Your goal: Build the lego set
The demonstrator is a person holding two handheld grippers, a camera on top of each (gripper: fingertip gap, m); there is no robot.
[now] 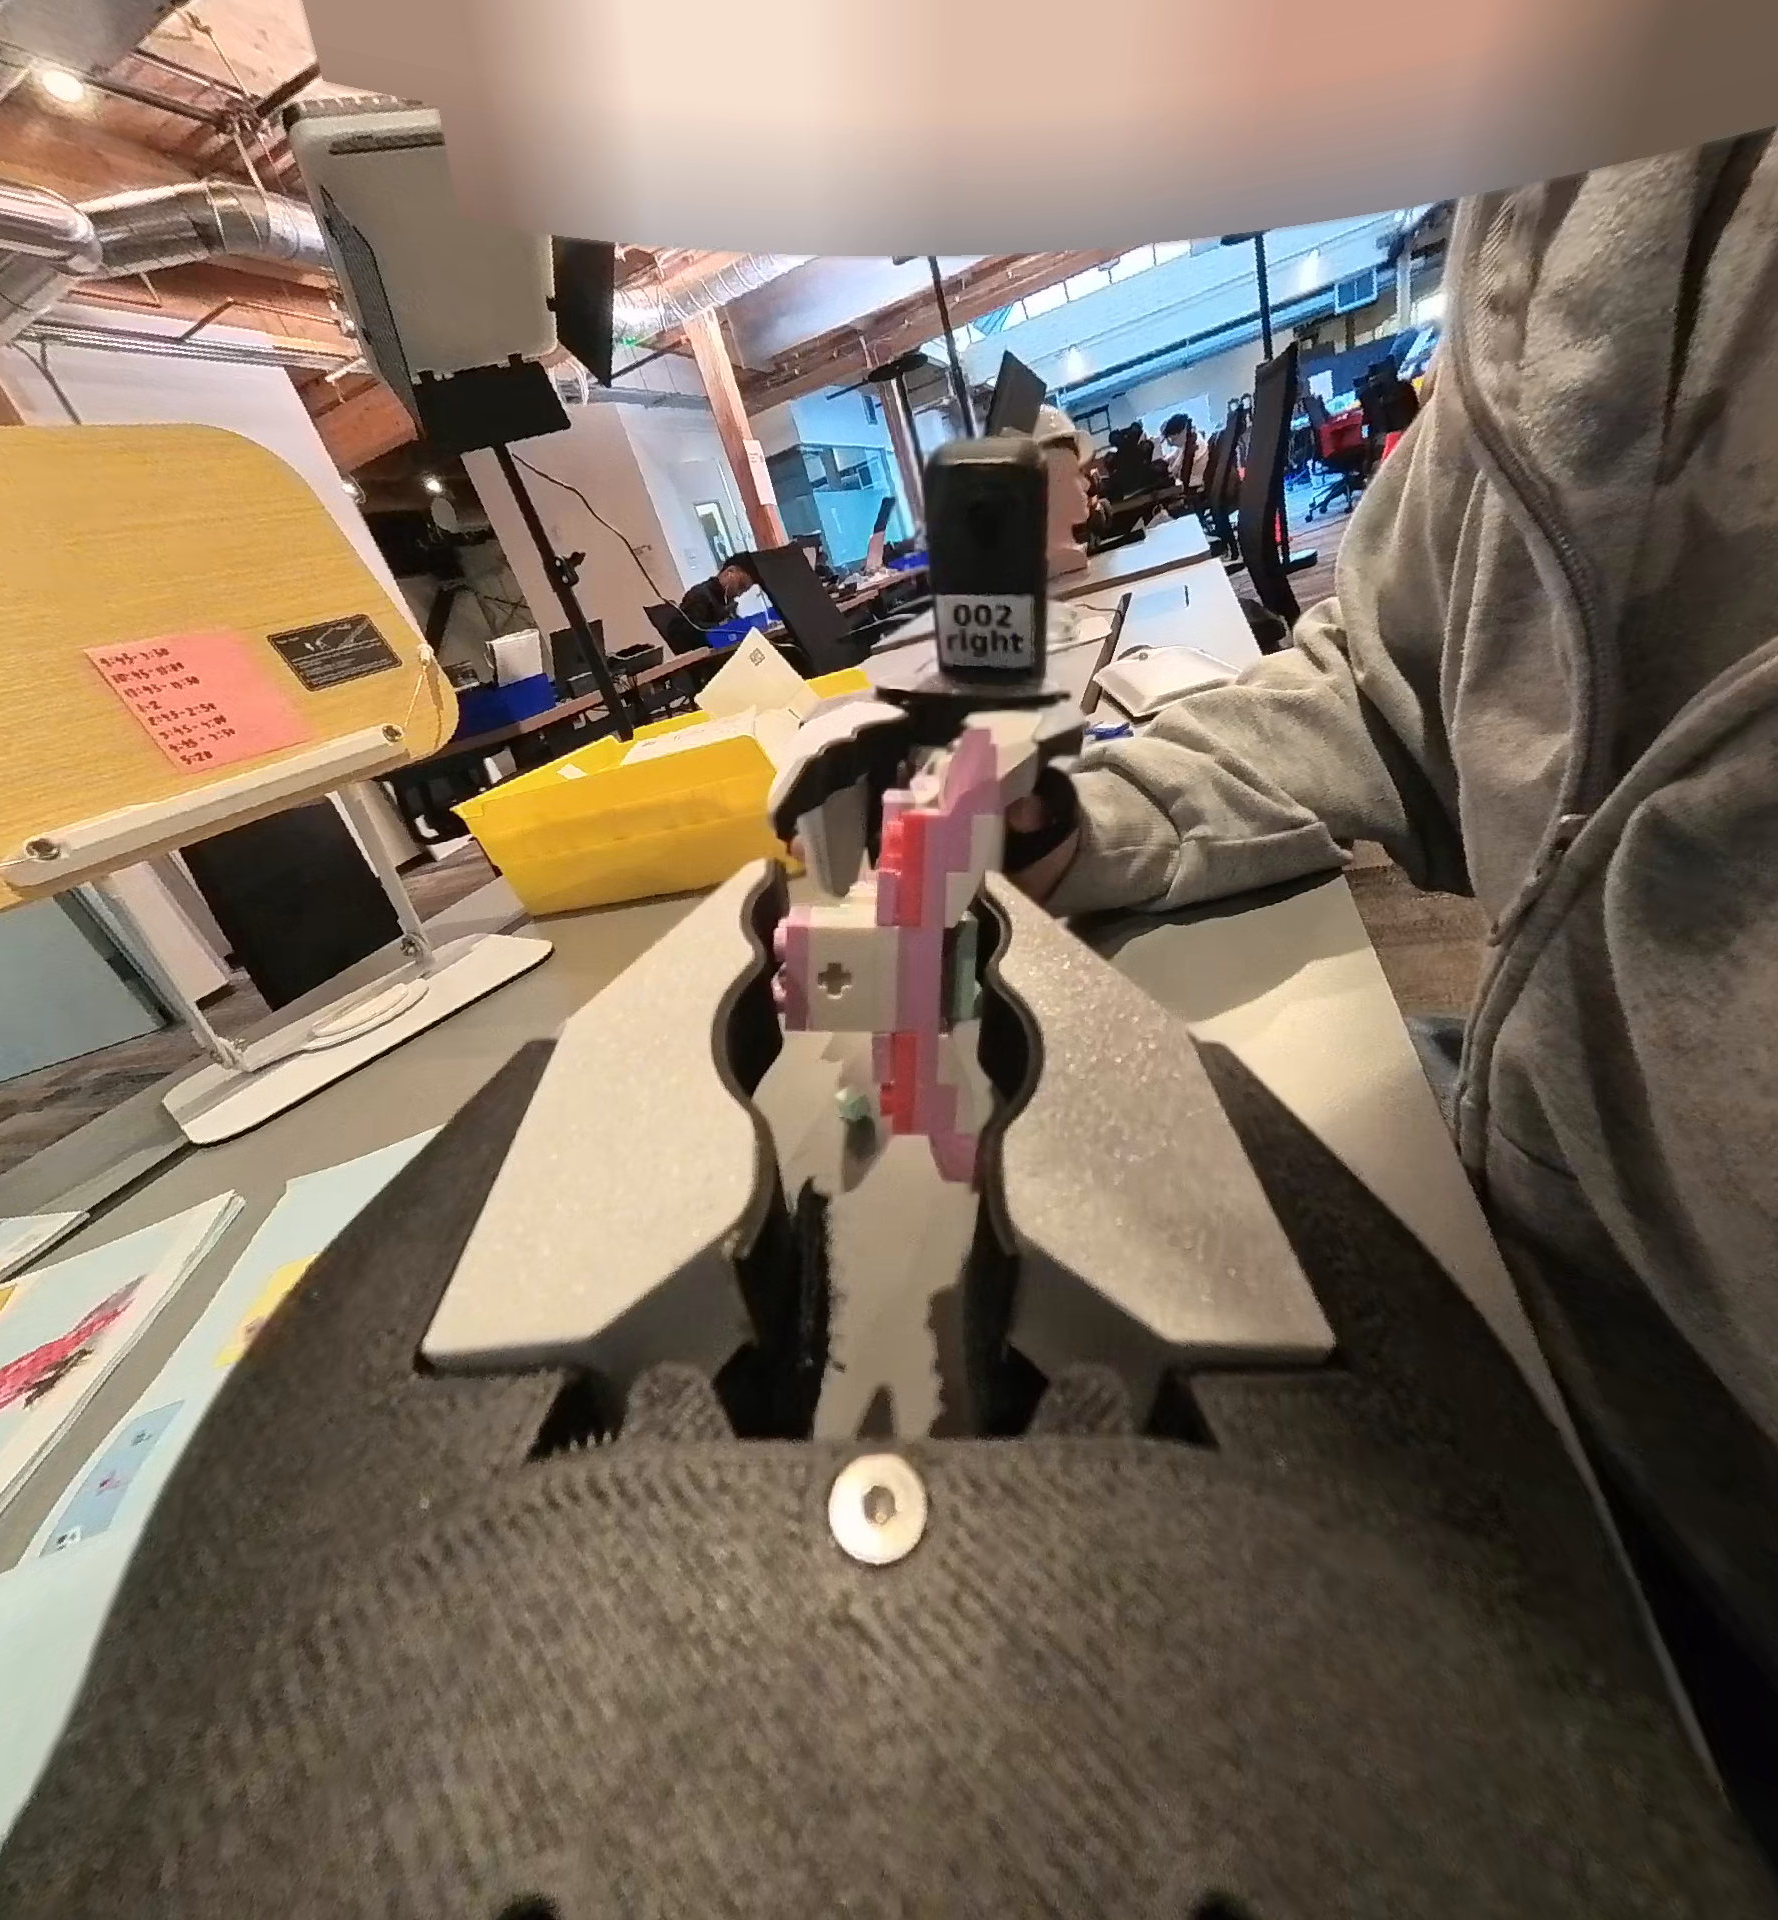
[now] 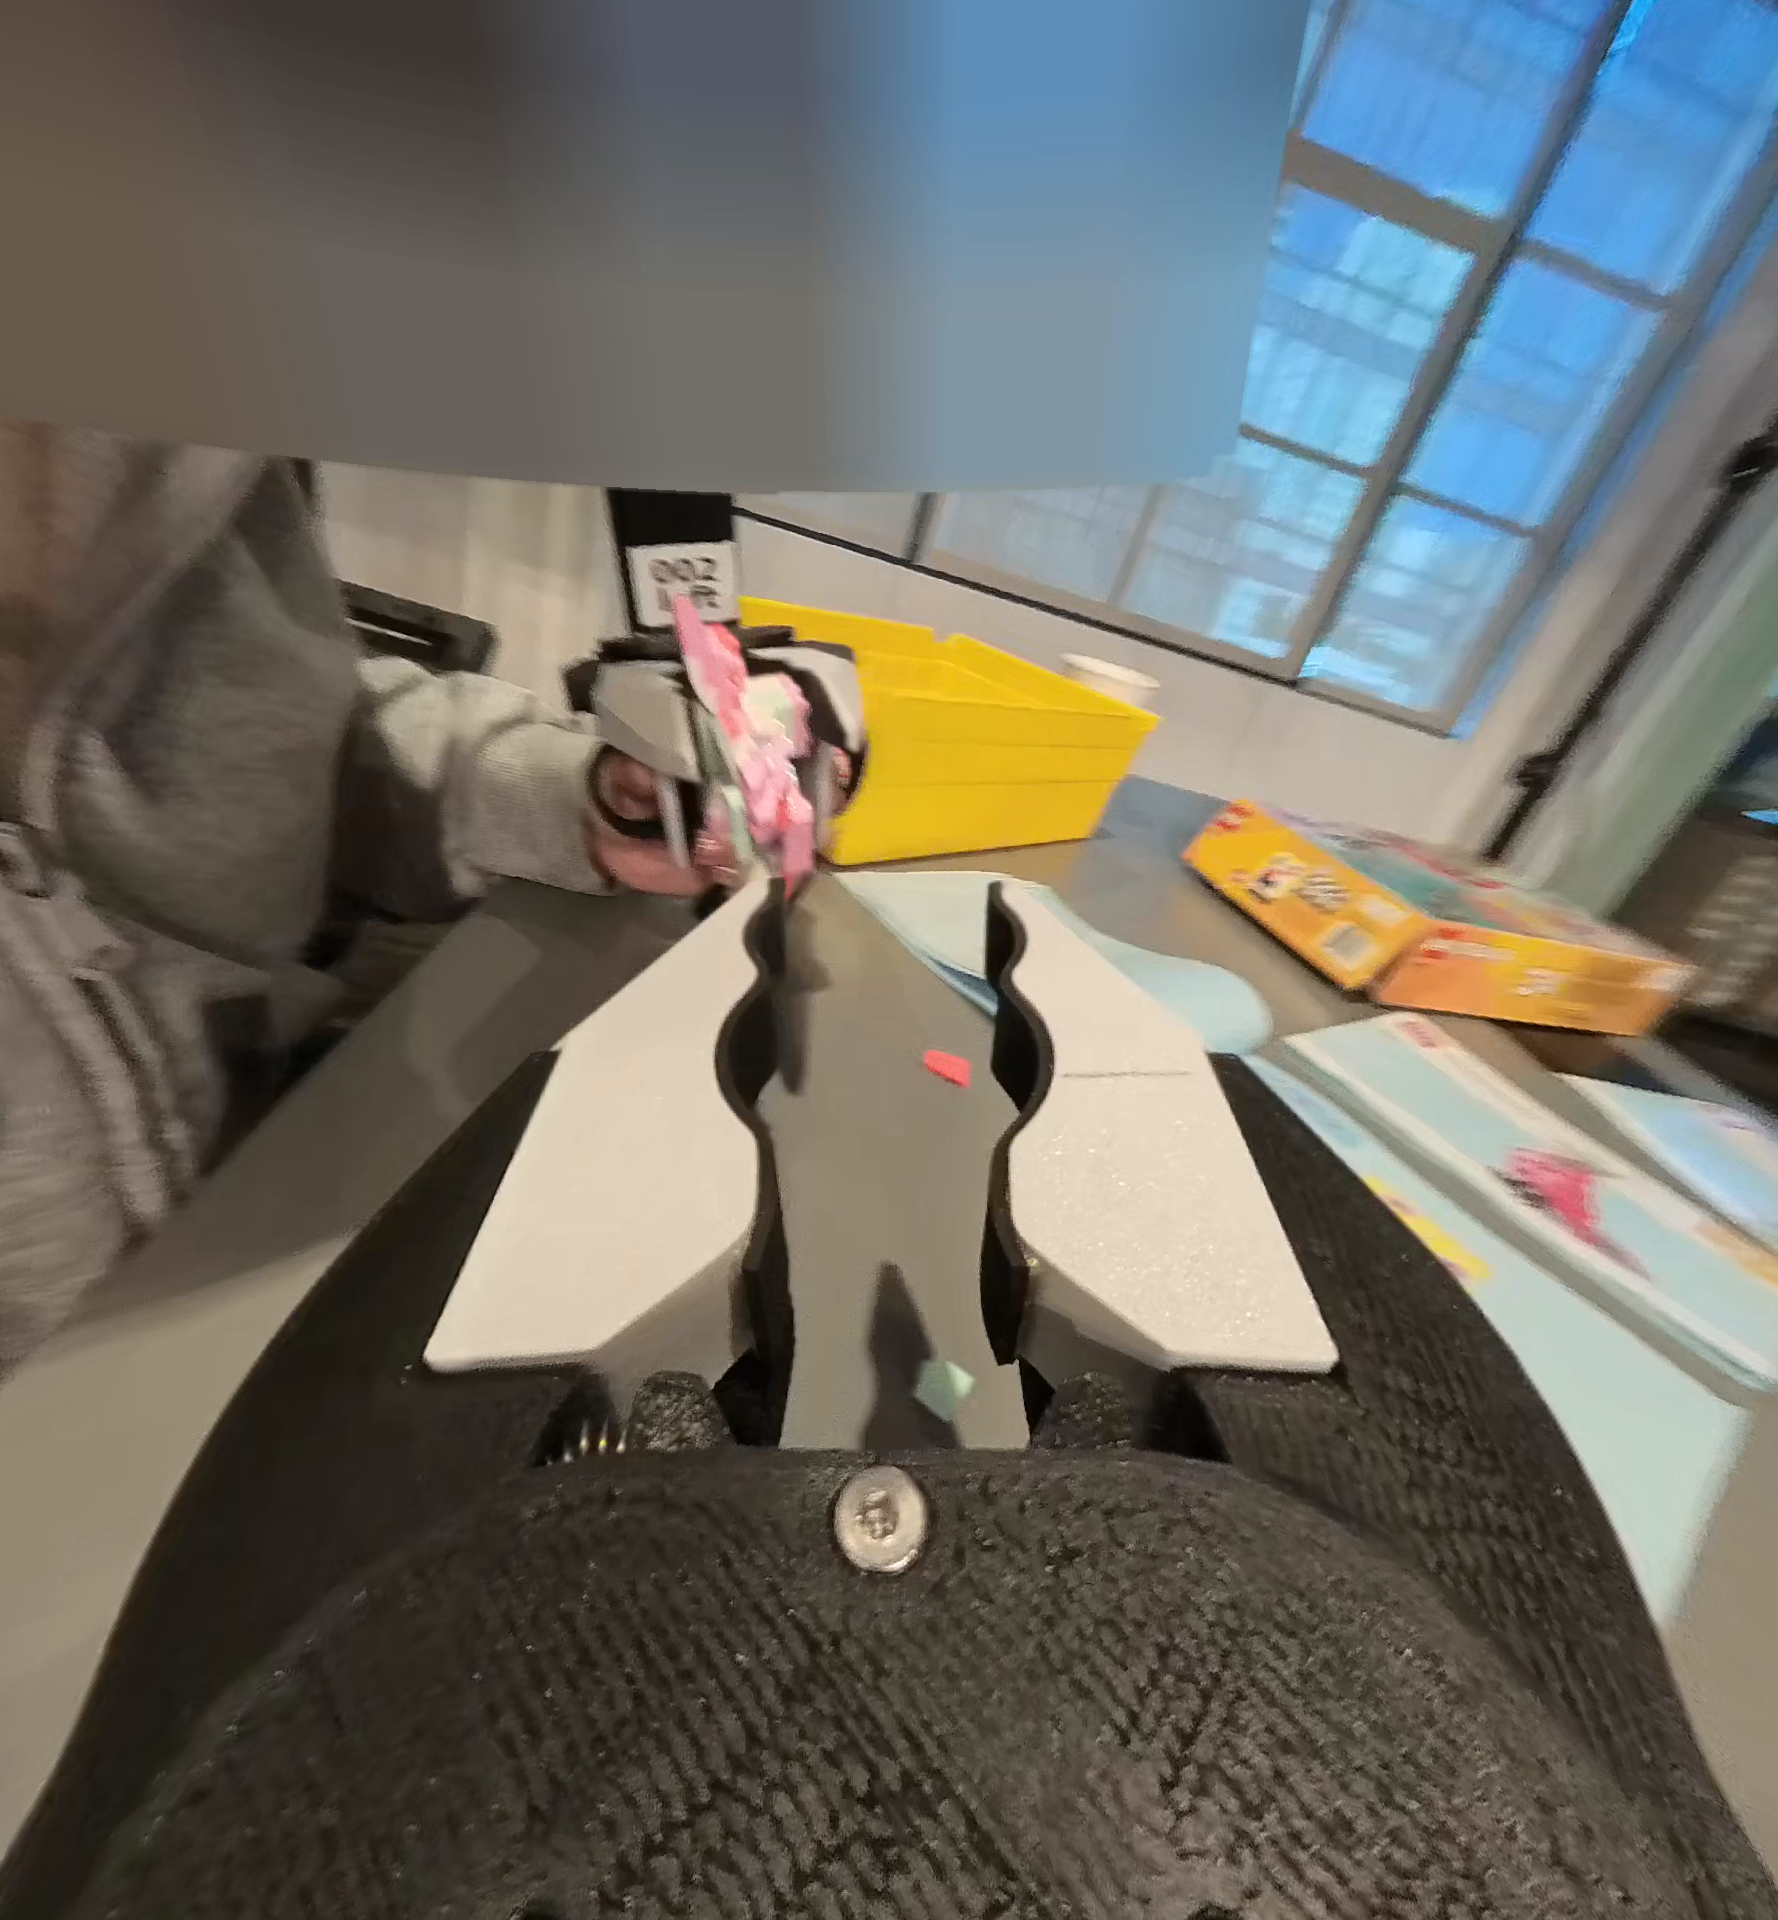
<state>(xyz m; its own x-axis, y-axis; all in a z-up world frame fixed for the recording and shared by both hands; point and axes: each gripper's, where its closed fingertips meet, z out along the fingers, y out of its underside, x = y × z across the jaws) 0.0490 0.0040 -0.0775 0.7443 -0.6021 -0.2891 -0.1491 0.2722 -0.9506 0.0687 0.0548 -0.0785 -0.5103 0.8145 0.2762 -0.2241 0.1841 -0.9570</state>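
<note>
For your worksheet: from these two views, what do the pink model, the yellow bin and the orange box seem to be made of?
Pink model: hard plastic bricks, judging by the stepped, glossy blocks. Yellow bin: probably moulded plastic, with smooth, uniform walls. Orange box: likely printed cardboard, with flat panels and sharp folded edges.

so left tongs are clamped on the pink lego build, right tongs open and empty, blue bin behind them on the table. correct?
One error: the bin is yellow, not blue, as the right wrist view shows. The rest holds: the left tongs are clamped on the pink lego build, and the right tongs are open and empty.
</note>
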